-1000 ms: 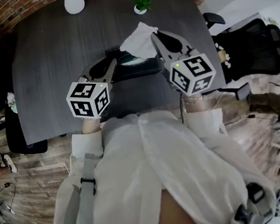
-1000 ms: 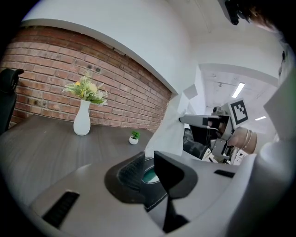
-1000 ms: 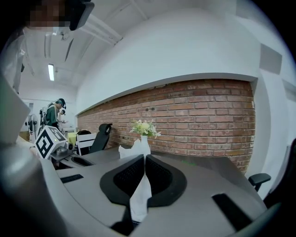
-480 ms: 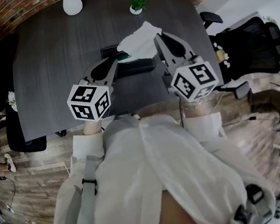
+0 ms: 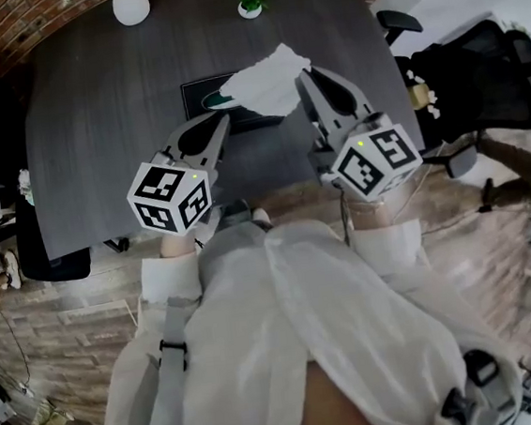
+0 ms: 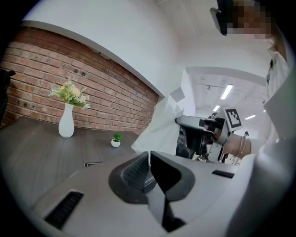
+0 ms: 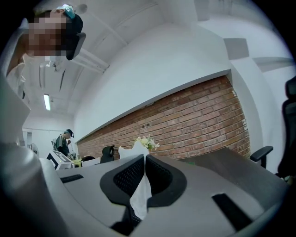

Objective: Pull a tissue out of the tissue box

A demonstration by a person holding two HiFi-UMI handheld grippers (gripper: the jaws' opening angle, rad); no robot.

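Observation:
A white tissue (image 5: 268, 79) hangs in the air above the dark table (image 5: 97, 130), and my right gripper (image 5: 304, 78) is shut on its right edge. In the right gripper view the tissue (image 7: 140, 194) runs down between the jaws. The dark tissue box (image 5: 200, 93) lies flat behind the tissue, its oval opening partly covered. My left gripper (image 5: 222, 119) is just in front of the box and below the tissue's lower left corner. Its jaws are closing and have all but met, with nothing seen between them. In the left gripper view the tissue (image 6: 162, 125) hangs beyond the tips.
A white vase (image 5: 128, 2) and a small potted plant (image 5: 249, 1) stand at the table's far edge, in front of a brick wall (image 6: 92, 92). Black office chairs (image 5: 477, 71) stand to the right of the table. A dark chair (image 5: 49, 263) sits at its near left corner.
Both grippers have drawn back from the box and risen a little. The tissue has come away from the box with the right gripper. The left jaws have closed in.

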